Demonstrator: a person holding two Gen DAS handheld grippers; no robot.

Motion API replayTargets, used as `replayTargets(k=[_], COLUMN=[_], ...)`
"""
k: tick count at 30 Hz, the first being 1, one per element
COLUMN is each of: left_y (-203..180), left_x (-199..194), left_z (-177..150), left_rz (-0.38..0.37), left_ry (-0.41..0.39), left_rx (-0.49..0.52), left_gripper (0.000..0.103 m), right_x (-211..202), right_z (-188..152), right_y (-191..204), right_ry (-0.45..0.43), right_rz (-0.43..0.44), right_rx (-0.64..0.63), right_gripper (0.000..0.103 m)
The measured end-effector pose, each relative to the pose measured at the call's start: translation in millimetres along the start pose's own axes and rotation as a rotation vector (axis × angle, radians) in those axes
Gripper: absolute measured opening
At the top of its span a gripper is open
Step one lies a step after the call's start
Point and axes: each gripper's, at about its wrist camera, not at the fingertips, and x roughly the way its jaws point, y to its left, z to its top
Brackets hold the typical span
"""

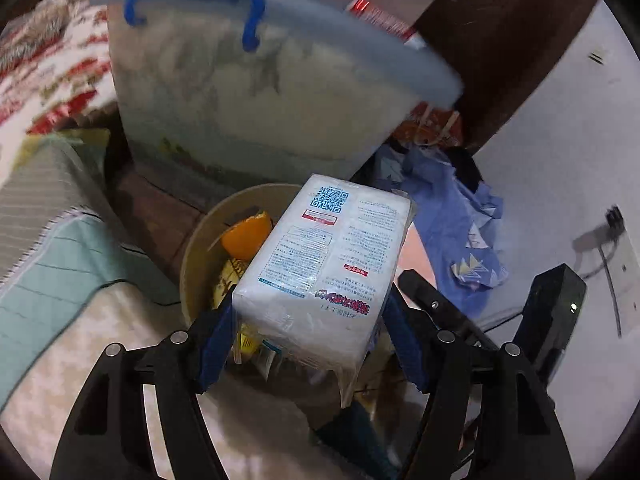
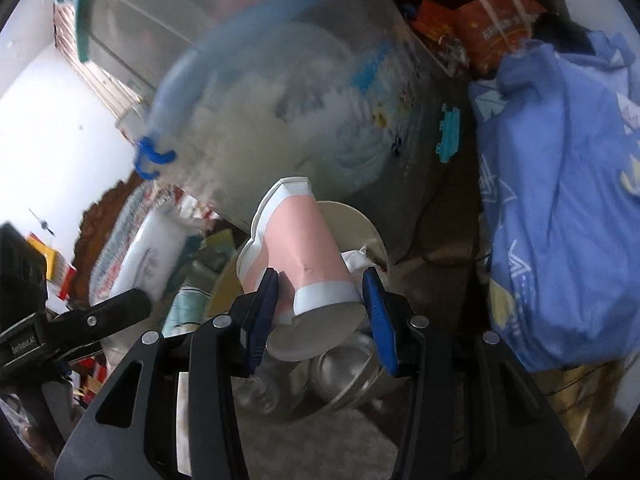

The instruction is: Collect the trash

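Nearest the left wrist camera, a white plastic-wrapped tissue pack (image 1: 324, 264) was clamped between the blue pads of the left gripper (image 1: 308, 316), the jaws set wide and pressed on its two sides. Below and behind the pack, a round beige bin (image 1: 200, 248) was seen, with an orange peel (image 1: 246, 236) and yellow wrappers inside. A translucent storage box (image 1: 248, 100) with a blue handle (image 1: 192, 4) stood beyond the bin, blurred. To the right, a blue patterned cloth (image 1: 460, 232) lay crumpled on the floor, and part of the right gripper (image 1: 444, 304) was seen beside it.

Closest to the right wrist camera, a pink and white paper cup (image 2: 296, 264) was held on its side between the fingers of the right gripper (image 2: 320, 304), the jaws about half open and pressed on its dented wall. Under the cup, the beige bin (image 2: 376, 236) was partly seen, with clear bottles (image 2: 340, 368) in it. The blurred storage box (image 2: 280, 92) stood behind, and the blue cloth (image 2: 560, 200) was bunched at the right.
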Motion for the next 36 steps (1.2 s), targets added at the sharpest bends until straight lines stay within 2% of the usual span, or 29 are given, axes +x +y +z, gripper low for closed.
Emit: replayTargets(k=[4,5,6,7,8,14,19,23,28,32,36], left_y=[10,13,17,20,25,31,30,24,19,26,26], left_x=[30,34,37,37,34,-8,-63,-99,-154,-196,-234], left_z=[3,4,4,4,4,0,-20,-45,-94,-129,-164], left_rz=[0.016,0.015,0.010,0.008,0.009,-0.002,0.001,0.073,0.211,0.287,0.413], left_ry=[0.056,0.065,0.073,0.081,0.078,-0.015,-0.115,-0.158,-0.249,-0.327,-0.367], left_rx=[-0.056,-0.075,-0.094,-0.110,-0.120,-0.130,-0.129,-0.074,0.015,0.029,0.078], left_gripper=[0.073,0.079,0.083,0.085,0.085,0.085,0.085,0.086,0.092,0.094,0.094], right_x=[23,26,29,32,30,-2,-39,-79,-120,-148,-169], right_z=[3,2,1,1,0,-10,-31,-58,-91,-120,-144], right_y=[4,11,17,19,22,30,35,45,63,82,106], right_ry=[0.042,0.040,0.044,0.046,0.035,-0.071,-0.109,-0.137,-0.157,-0.162,-0.153], right_rz=[-0.033,-0.056,-0.068,-0.071,-0.072,-0.079,-0.053,-0.024,0.011,0.038,0.072], right_rx=[-0.078,-0.127,-0.164,-0.178,-0.192,-0.202,-0.198,-0.216,-0.233,-0.242,-0.261], right_gripper=[0.048,0.056,0.072,0.080,0.084,0.084,0.084,0.084,0.084,0.084,0.084])
